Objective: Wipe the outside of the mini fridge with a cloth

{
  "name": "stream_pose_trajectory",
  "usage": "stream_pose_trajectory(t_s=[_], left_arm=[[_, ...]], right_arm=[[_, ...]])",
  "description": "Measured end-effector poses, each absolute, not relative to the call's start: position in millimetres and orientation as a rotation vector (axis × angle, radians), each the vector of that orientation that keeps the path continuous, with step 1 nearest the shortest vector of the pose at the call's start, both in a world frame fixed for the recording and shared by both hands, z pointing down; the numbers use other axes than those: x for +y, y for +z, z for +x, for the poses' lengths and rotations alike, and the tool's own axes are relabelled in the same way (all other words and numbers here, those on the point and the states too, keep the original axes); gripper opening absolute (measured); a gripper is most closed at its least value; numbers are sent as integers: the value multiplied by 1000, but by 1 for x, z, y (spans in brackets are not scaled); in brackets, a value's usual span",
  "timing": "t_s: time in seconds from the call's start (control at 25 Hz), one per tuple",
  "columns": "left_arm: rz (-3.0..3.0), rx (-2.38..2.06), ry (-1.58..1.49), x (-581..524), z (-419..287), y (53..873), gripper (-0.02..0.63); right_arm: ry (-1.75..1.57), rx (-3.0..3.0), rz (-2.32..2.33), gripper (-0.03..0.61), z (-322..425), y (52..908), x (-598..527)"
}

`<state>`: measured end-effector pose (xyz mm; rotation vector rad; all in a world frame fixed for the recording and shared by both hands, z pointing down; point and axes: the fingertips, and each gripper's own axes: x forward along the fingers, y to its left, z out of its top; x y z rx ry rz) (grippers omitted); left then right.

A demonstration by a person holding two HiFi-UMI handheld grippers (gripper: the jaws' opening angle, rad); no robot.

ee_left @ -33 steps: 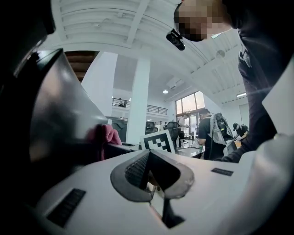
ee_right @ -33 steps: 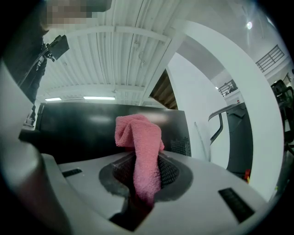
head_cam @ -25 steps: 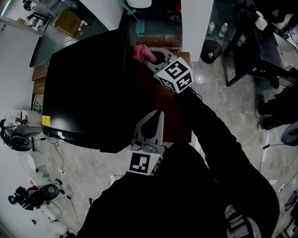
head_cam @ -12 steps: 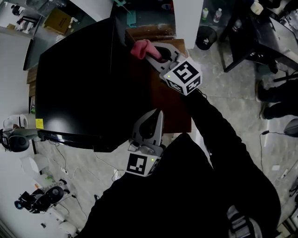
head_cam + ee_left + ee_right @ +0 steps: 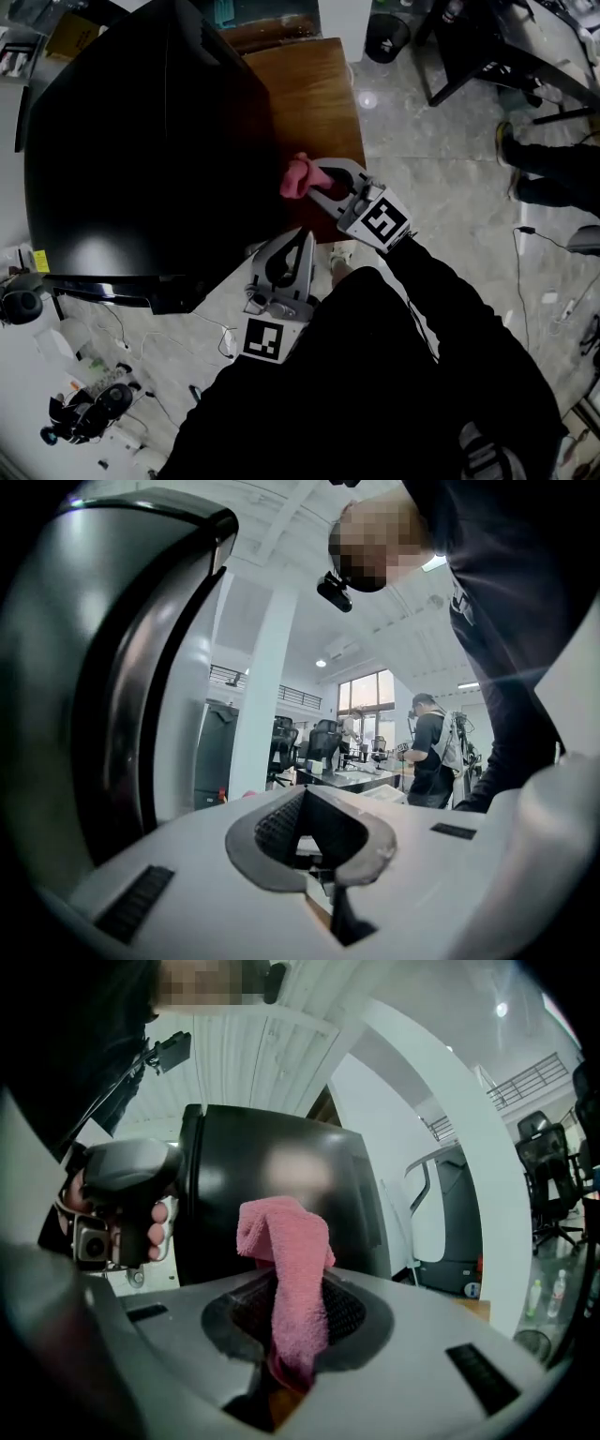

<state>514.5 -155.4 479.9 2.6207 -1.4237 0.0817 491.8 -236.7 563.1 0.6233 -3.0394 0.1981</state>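
Glossy black mini fridge point(image 5: 141, 141), pink cloth point(image 5: 297, 176)

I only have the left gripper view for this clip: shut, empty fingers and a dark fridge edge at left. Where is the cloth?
Observer: The right gripper has it. A pink cloth is pinched between its fingers, with one end sticking up.
Operator: Is it anywhere near the fridge?
Observer: Yes. In the head view it sits right at the right side of the black mini fridge, though I cannot confirm that they touch.
Operator: What is the fridge standing on?
Observer: A brown wooden table, which shows to the fridge's right.
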Motion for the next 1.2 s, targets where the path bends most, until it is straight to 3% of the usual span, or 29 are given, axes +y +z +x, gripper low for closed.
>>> stream_pose_trajectory(t_s=[0.24,0.6,1.2], left_arm=[[2581,-1474,104,-125,499,501,6],[2499,-1527,148,-112,474,518,6],[2469,-1540,145,-165,480,527,6]], right_arm=[[332,-3014,472,78,463,609,-172],[388,-3022,376,78,419,624,-158],[477,-2978,500,78,409,641,-245]])
